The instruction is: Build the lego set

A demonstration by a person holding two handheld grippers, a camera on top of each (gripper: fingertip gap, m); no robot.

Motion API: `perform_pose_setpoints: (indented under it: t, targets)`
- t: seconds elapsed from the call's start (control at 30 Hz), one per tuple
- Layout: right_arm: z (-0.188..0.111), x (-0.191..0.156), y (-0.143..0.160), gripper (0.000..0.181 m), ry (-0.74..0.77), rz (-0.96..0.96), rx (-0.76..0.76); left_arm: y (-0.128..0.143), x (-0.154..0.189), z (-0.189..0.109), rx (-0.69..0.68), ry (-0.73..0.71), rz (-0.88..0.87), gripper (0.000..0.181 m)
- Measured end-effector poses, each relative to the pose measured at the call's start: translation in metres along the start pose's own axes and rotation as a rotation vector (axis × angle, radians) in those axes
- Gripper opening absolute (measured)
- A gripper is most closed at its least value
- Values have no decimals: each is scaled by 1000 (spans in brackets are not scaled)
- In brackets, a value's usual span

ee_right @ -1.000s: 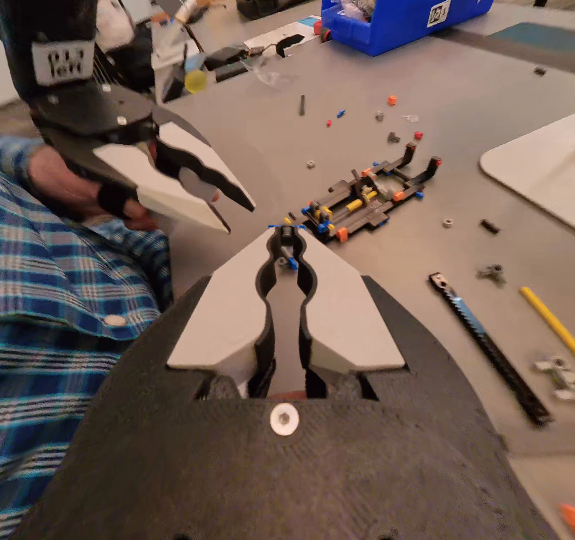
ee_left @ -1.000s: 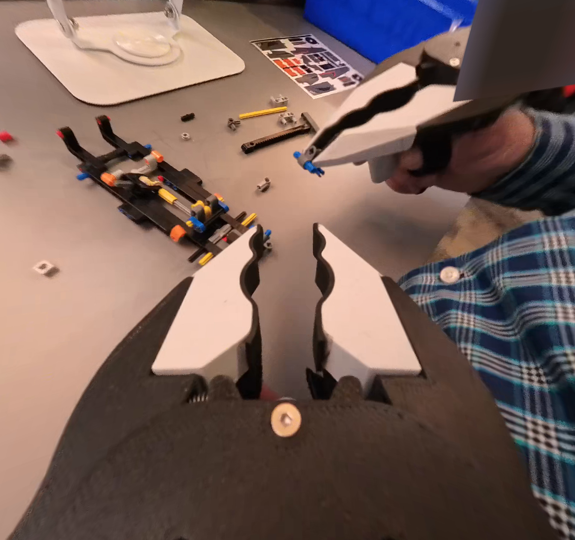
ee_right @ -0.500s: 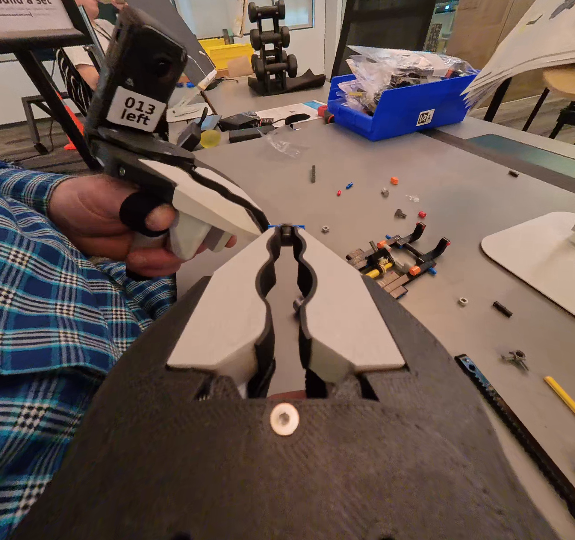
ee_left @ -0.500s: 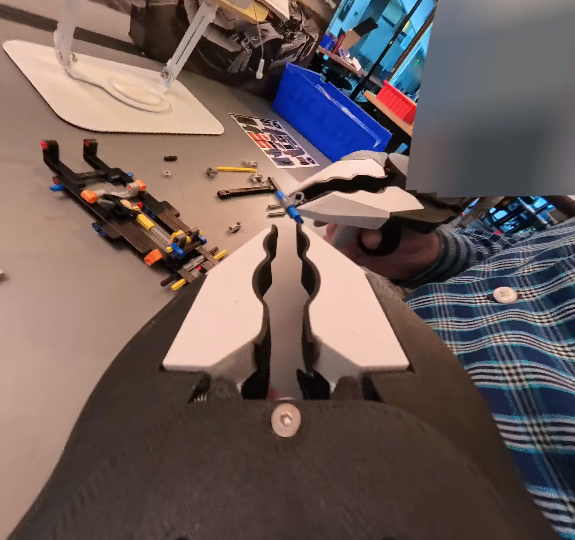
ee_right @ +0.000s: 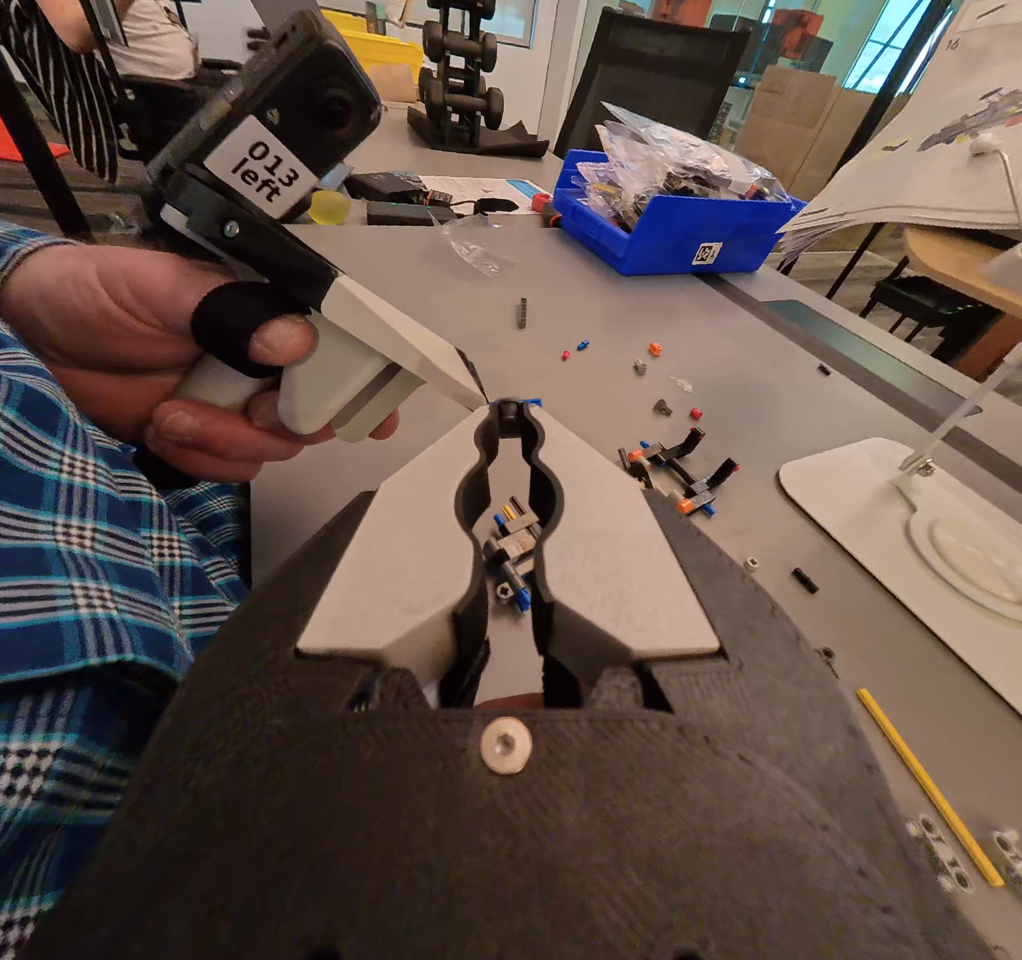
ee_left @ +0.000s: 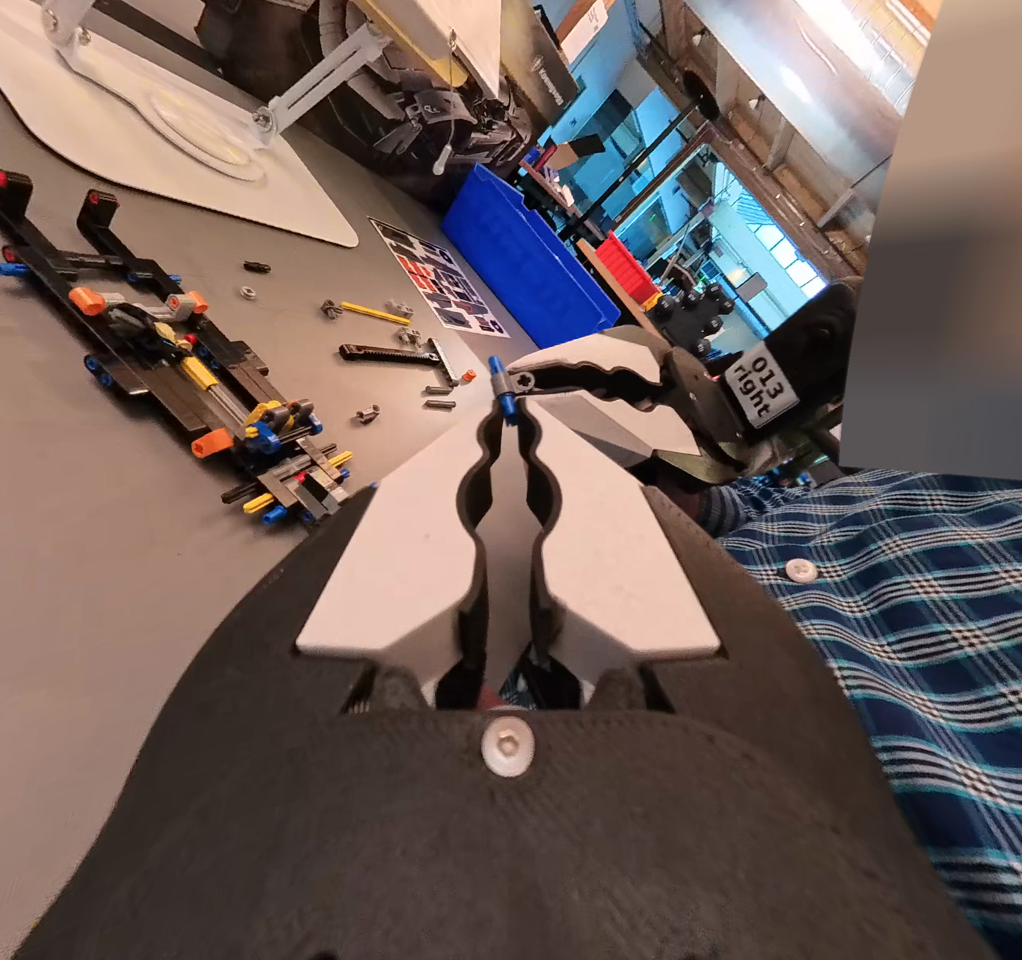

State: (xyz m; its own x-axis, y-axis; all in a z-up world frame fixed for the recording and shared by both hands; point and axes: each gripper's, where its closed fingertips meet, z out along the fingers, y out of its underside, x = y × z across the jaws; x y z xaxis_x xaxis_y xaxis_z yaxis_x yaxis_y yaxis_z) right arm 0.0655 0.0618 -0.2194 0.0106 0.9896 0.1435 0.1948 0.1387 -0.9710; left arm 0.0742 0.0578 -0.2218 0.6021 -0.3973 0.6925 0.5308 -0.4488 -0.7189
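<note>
Both grippers up off the grey table (ee_left: pixel 138 574), tips meeting mid-air. Right gripper (ee_left: pixel 511 380) pinches a small grey connector w/ blue pins (ee_left: pixel 500 388). Left gripper (ee_left: pixel 509 424) nearly closed, fingertips clamped on the lower blue pin of that same piece. Lego chassis (ee_left: pixel 166 358), black w/ orange & yellow bits, lies on table to the left. Blue bin (ee_right: pixel 680 236) at far side.

Both views are bright and evenly lit, with soft shadows on the table (ee_left: pixel 110 574). Windows (ee_right: pixel 912 9) glare behind it. Wide-angle bending warps the edges; the background blurs slightly.
</note>
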Motion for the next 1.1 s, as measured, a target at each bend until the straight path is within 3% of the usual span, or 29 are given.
perform_pose_setpoints:
  t: [0.17,0.27,0.4,0.53,0.63,0.87,1.1]
  targets:
    - [1,-1,2,6,-31,38,-5,1,-4,-1,5,1,-20,2]
    - [1,-5,7,25,-75,61,-31,5,-9,-3,-41,-35,55,2]
    - [-2,-5,21,29,-139,89,-104,20,-16,-7,-208,-96,318,3]
    - [-7,4,49,24,-175,120,-226,36,-45,-19,-417,-218,627,2]
    - [-8,7,76,25,-181,129,-337,43,-65,-25,-533,-256,732,2]
    - [-1,4,109,27,-195,100,-457,64,-85,-21,-702,-181,889,3]
    - [6,4,117,28,-214,97,-503,67,-83,-20,-728,-7,975,3]
